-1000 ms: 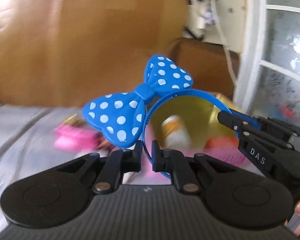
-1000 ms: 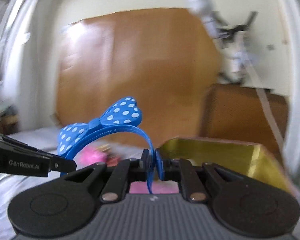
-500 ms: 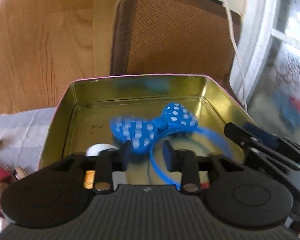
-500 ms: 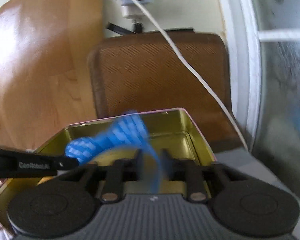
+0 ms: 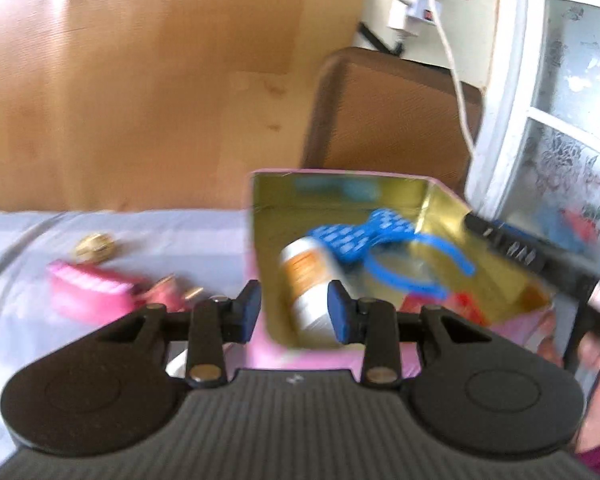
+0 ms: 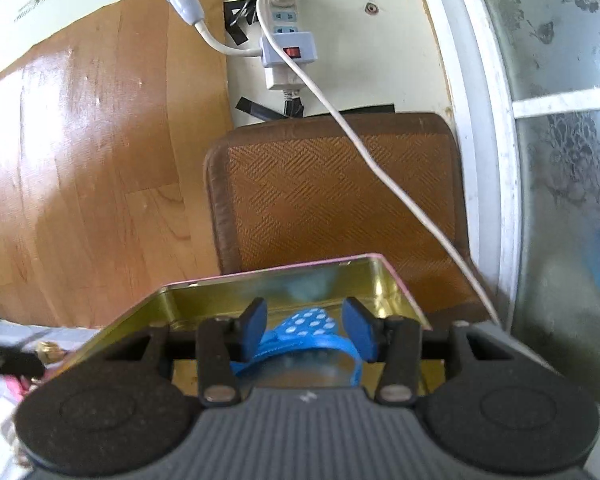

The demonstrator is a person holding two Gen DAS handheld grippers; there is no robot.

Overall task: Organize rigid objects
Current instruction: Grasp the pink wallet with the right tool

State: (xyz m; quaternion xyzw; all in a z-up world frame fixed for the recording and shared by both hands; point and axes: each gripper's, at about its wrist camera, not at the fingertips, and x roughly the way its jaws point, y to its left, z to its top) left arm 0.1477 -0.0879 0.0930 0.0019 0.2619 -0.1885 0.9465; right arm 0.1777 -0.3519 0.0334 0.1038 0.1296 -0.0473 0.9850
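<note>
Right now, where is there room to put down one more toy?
The grey cloth lies bare between the pink toy and the gold tin's wall. Inside the tin it is crowded: white bottle, blue polka-dot bow headband.

Glossy gold metal tin [image 6: 204,300], smooth blue plastic headband [image 5: 416,266], woven brown mat [image 6: 336,200], glossy wood-grain panel [image 6: 100,184]
</note>
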